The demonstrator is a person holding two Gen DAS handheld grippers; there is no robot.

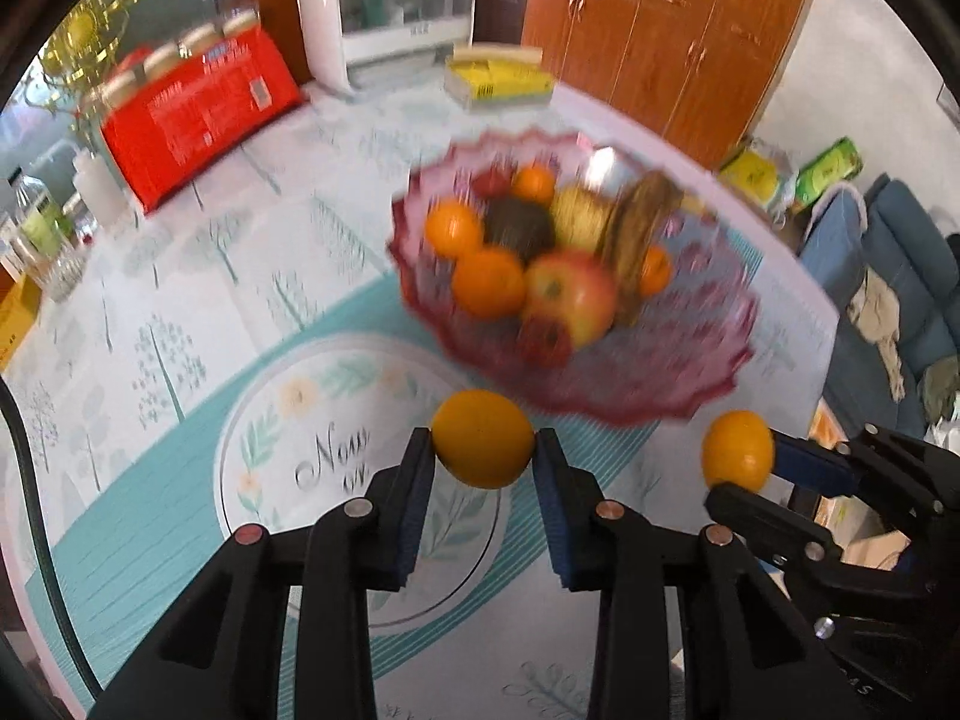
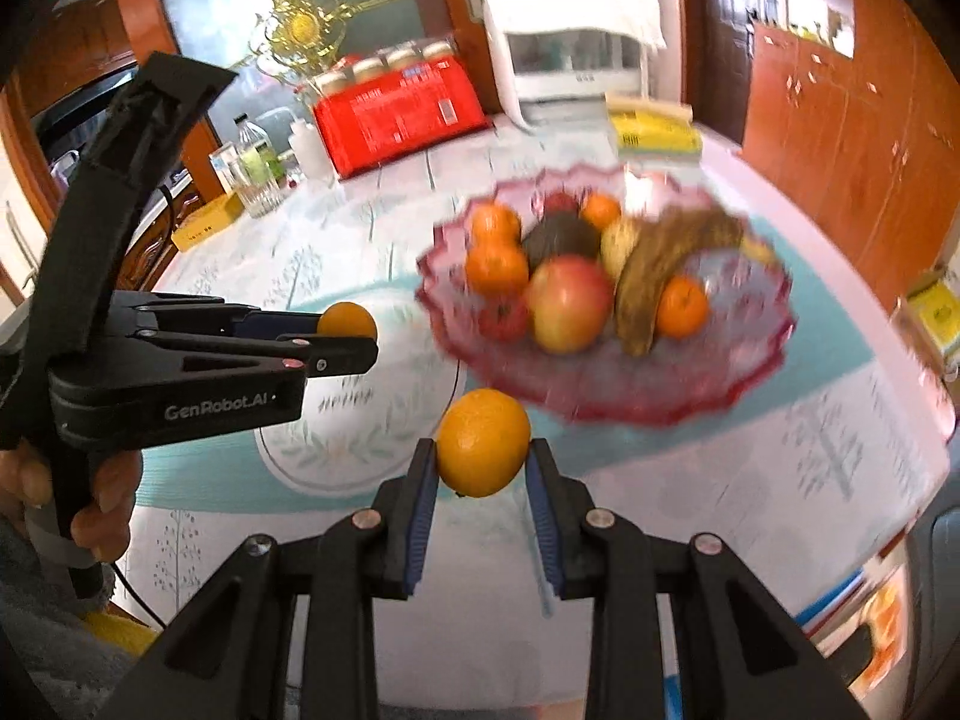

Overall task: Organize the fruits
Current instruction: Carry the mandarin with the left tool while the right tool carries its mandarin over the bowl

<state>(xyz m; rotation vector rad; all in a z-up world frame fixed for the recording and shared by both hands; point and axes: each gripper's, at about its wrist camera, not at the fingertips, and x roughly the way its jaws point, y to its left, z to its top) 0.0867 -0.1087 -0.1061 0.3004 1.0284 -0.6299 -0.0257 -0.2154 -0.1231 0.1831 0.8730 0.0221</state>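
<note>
Both my jaws clamp an orange apiece above the bench, w/ the pink glass fruit bowl at 12 o'clock. Left gripper pinches its orange across the middle; right gripper holds its orange likewise. Judged: firm, roundish, light fruit w/ waxy skin, apt to roll or squirt out, so grip stays at the widest part. Bowl looks fragile and already holds oranges, an apple, a browned banana. Rinds bright, dimpled, glossy.
</note>
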